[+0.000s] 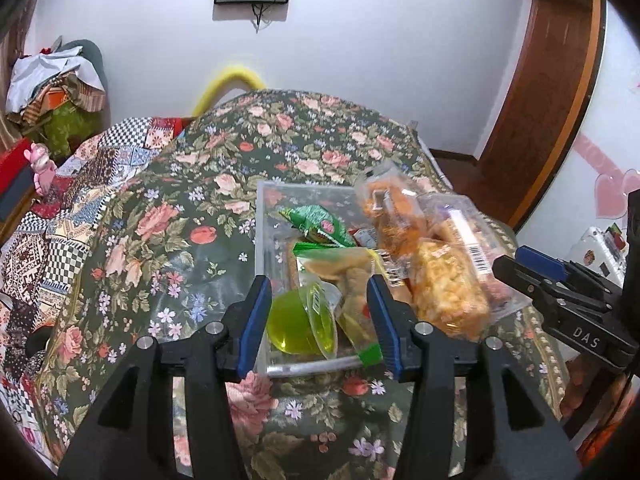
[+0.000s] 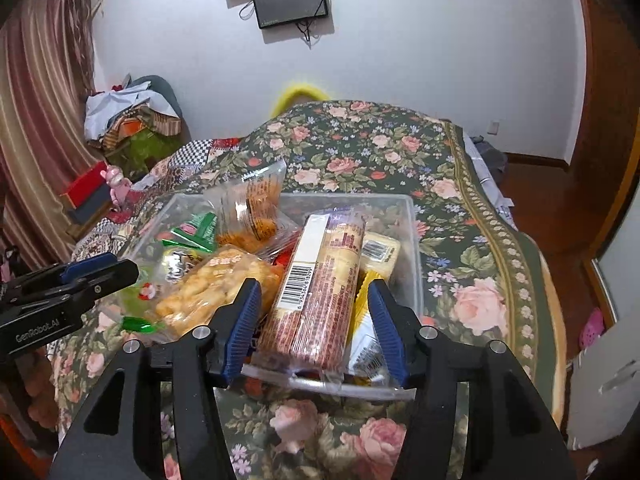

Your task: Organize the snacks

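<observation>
A clear plastic bin (image 1: 262,216) (image 2: 408,240) sits on the floral cloth and is heaped with snack packs. My left gripper (image 1: 320,320) is open, its jaws either side of a green jelly cup (image 1: 296,324) and a clear pack of pale snacks (image 1: 344,276) at the bin's near end. My right gripper (image 2: 314,320) is open around a long biscuit sleeve with a barcode (image 2: 316,288), not pressing it. A pack of puffed orange snacks (image 1: 448,296) (image 2: 216,288) lies across the pile. A green wrapper (image 1: 316,222) lies further back. The right gripper also shows in the left wrist view (image 1: 560,292), the left in the right wrist view (image 2: 68,284).
The floral cloth (image 1: 224,184) covers a raised surface that drops off at the right to a wooden floor (image 2: 560,208). A patchwork quilt (image 1: 68,216) lies at the left. A pile of clothes (image 2: 132,116) and a curtain (image 2: 36,120) stand at the far left.
</observation>
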Motion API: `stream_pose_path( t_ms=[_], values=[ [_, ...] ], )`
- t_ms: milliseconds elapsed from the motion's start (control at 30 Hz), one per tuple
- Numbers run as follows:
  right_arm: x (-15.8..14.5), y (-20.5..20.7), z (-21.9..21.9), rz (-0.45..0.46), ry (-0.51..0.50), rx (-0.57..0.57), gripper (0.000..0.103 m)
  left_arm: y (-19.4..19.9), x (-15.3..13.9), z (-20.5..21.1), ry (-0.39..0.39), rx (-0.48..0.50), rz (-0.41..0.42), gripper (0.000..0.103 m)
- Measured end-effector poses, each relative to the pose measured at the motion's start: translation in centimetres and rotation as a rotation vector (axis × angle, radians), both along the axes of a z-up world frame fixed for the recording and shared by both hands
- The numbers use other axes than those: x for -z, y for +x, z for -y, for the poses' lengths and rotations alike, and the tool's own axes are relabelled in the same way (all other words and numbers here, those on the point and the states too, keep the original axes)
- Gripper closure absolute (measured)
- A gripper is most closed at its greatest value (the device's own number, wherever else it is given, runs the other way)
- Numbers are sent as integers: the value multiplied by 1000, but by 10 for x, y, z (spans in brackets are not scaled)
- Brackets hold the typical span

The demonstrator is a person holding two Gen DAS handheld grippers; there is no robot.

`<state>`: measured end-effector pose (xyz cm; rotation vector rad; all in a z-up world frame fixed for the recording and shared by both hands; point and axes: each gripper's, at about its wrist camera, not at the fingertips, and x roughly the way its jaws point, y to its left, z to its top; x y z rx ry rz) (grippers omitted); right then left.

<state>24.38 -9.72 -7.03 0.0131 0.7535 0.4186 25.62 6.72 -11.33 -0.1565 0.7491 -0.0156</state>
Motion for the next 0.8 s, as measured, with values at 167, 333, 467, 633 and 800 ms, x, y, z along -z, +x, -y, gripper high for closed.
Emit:
stream_pose_path(
  t_ms=[167,333,467,633,800],
  values=[
    [-31,-22,10,55,21,3,51,-26,-35,6,15,9,86,54],
    [-68,-51,17,147,56,9,41,-66,-84,15,38,21,221,54],
    [-95,-78,19,212,83,-1,40,-97,-112,22,63,33,309,53],
    [-119,-111,21,279,117,-2,31,-134,-133,26,61,37,395,38],
    [-131,-135,19,326,125,-5,17,-158,-140,27,73,23,443,21]
  ],
)
